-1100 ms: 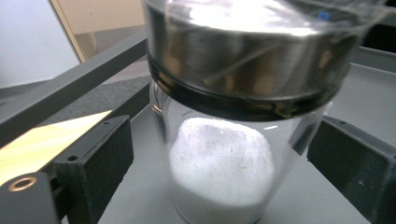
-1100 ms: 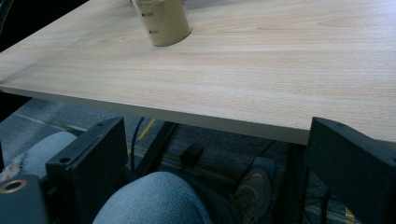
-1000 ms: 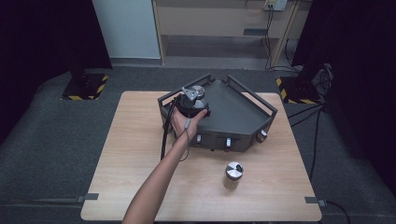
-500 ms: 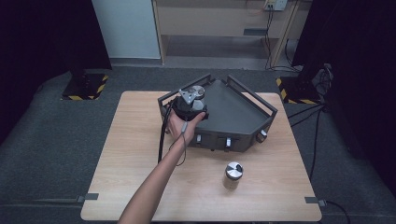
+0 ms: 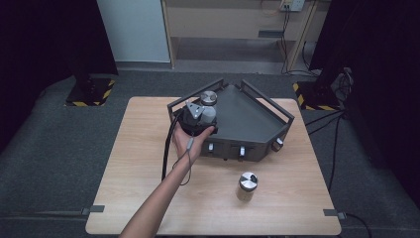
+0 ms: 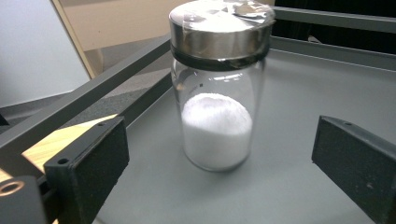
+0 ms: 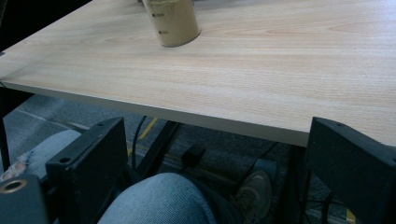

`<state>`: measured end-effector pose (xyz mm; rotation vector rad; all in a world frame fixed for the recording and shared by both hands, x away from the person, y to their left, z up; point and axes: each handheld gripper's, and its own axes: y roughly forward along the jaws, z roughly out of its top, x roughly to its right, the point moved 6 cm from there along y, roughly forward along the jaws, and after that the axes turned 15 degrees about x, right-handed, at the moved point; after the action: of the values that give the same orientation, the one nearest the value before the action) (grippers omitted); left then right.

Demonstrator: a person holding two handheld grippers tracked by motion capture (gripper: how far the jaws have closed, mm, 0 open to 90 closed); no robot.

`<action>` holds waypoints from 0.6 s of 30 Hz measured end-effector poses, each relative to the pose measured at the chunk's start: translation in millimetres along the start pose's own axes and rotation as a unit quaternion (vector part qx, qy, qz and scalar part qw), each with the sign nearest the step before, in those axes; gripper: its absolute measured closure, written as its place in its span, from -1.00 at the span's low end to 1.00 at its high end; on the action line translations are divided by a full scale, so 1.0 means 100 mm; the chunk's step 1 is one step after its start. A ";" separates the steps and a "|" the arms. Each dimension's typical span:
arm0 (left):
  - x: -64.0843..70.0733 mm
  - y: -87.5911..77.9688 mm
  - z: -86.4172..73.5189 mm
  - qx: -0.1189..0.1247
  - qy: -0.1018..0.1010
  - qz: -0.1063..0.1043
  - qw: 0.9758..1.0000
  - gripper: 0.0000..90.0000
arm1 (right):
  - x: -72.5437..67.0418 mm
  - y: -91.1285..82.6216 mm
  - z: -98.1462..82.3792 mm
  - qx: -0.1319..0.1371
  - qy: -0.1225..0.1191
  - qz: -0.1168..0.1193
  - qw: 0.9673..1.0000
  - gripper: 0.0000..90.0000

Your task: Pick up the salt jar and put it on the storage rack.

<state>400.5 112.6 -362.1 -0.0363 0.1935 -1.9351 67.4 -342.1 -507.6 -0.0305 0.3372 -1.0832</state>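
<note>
An upright jar (image 6: pixel 217 84) of white powder stands on the grey tray (image 6: pixel 299 93), straight ahead of the left tool (image 6: pixel 224 154), whose just-widened jaws flank it untouched.

Clear glass jar (image 6: pixel 215 112), shiny metal lid (image 6: pixel 221 25); matt, probably metal tray (image 6: pixel 299 93).

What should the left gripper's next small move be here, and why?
Probably draw the left gripper straight back off the tray. Its jaws stand wide apart with clear gaps on both sides of the glass jar of white powder, which stands upright on the tray floor on its own. That suggests the jar has been set down, and a second jar waits on the table.
</note>
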 end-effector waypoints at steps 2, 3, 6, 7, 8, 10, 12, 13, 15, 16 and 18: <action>0.01 -0.05 -0.01 0.002 -0.001 -0.003 1.000 -0.93 | 0.00 0.00 0.00 0.000 0.000 0.000 1.000 -0.86; 0.01 -0.07 -0.01 0.002 0.000 -0.004 1.000 -0.93 | 0.00 0.00 0.00 0.000 0.000 0.001 1.000 -0.86; 0.01 -0.14 -0.02 0.004 0.000 -0.007 1.000 -0.93 | -0.01 0.00 0.00 -0.001 -0.002 0.003 1.000 -0.86; 0.02 -0.15 -0.03 0.004 -0.001 -0.007 1.000 -0.93 | -0.02 0.00 0.00 -0.001 -0.003 0.003 1.000 -0.86; 0.02 -0.18 -0.03 0.004 0.000 -0.010 1.000 -0.93 | -0.02 0.00 0.00 -0.001 -0.003 0.003 1.000 -0.86; 0.04 -0.23 -0.05 0.005 0.000 -0.014 1.000 -0.93 | -0.02 0.00 0.00 -0.001 -0.003 0.003 1.000 -0.86; 0.05 -0.27 -0.06 0.006 0.000 -0.017 1.000 -0.93 | -0.02 0.00 0.00 -0.002 -0.003 0.003 1.000 -0.86; 0.06 -0.30 -0.08 0.008 0.000 -0.018 1.000 -0.93 | -0.02 0.00 0.00 -0.002 -0.003 0.004 1.000 -0.86; 0.06 -0.35 -0.10 0.009 -0.002 -0.020 1.000 -0.93 | -0.02 0.00 0.00 -0.002 -0.003 0.005 1.000 -0.86; 0.06 -0.37 -0.11 0.011 -0.004 -0.020 1.000 -0.93 | -0.02 0.00 0.00 -0.001 -0.002 0.005 1.000 -0.86; 0.05 -0.41 -0.13 0.012 -0.007 -0.019 1.000 -0.93 | -0.03 0.00 0.00 -0.001 -0.002 0.006 1.000 -0.86</action>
<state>359.0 123.6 -369.4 -0.0374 0.1613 -1.9735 66.4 -339.9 -506.9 -0.0332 0.3340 -1.0699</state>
